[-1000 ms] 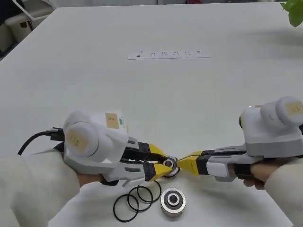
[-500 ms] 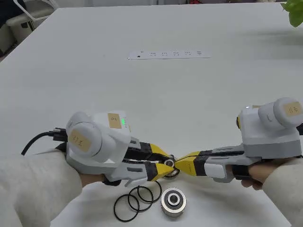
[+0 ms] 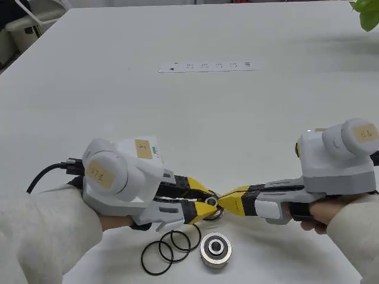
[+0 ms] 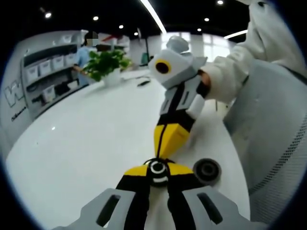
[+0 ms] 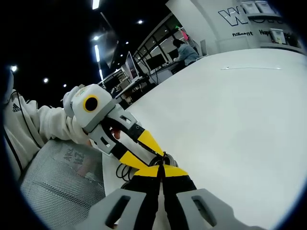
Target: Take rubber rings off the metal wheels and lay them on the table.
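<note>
The right tongs [image 3: 226, 205] have crept in from the right since a moment ago. Their yellow tip now meets the tip of the left tongs [image 3: 207, 209] low in the middle of the head view, where a gap showed before. The left tongs have lifted a touch, and nothing lying on the tabletop [image 3: 177, 130] has shifted.

The left tongs are clamped on a small metal wheel [image 4: 157, 168]. The left gripper view shows it sitting between the two yellow tips, bright hub facing the camera. The right tongs have their jaws pressed together, with the point right up against that wheel. In the right gripper view something black sits at the very tip, but I can't make out whether a rubber ring is pinched there.

Just below the meeting point, near the bottom edge of the head view, a second metal wheel [image 3: 215, 249] lies flat on the tabletop. Three loose black rubber rings [image 3: 171, 248] overlap in a little chain just to its left.

Further up the frame a white power strip [image 3: 210, 65] lies across the tabletop. A green plant [image 3: 368, 12] pokes in at the upper right corner. A black cable [image 3: 44, 174] trails off the left gripper towards the left edge.
</note>
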A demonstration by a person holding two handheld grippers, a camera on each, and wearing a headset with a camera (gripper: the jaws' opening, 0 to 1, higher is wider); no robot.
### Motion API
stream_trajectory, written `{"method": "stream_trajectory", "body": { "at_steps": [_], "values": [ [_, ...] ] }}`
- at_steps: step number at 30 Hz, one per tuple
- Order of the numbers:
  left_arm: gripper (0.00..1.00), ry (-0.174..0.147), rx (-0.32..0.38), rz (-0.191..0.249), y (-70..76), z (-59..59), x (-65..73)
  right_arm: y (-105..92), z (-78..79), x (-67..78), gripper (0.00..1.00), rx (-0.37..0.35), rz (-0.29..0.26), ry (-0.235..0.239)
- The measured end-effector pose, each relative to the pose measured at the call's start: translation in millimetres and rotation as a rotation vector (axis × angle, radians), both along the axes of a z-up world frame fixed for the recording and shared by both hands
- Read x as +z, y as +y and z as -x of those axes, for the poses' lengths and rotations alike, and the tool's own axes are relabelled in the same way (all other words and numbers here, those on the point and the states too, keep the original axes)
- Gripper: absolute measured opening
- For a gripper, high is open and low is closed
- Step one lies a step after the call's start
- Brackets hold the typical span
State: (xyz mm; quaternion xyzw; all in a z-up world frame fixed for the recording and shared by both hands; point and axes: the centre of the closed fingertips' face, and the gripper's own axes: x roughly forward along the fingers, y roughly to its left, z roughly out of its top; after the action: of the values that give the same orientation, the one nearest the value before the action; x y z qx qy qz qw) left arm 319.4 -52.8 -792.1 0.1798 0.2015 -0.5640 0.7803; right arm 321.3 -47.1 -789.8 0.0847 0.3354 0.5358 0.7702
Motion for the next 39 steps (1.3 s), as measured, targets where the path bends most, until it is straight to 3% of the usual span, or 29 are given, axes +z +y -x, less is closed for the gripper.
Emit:
{"method": "stream_trajectory", "body": {
  "at_steps": [4,14,22,29,39],
  "values": [
    [0.15,-0.013,-0.012,-0.008,2.3,1.3,2.8,-0.4,-0.3,1.8,0.00,-0.002,-0.001,-0.001],
    [0.27,0.015,-0.005,0.043,9.6,6.4,23.4,-5.8,-2.2,5.6,0.00,-0.011,-0.002,-0.003],
    [0.36,-0.013,-0.018,0.024,24.7,16.2,39.5,-7.4,-0.8,11.3,0.00,-0.010,0.000,-0.012],
    [0.54,-0.033,0.006,0.024,38.9,22.8,62.0,-7.2,0.6,17.5,0.00,-0.008,-0.004,-0.020],
    [0.63,-0.054,0.046,0.027,61.4,28.8,85.5,-8.0,2.4,28.3,0.00,-0.002,-0.005,-0.036]
  ]
}}
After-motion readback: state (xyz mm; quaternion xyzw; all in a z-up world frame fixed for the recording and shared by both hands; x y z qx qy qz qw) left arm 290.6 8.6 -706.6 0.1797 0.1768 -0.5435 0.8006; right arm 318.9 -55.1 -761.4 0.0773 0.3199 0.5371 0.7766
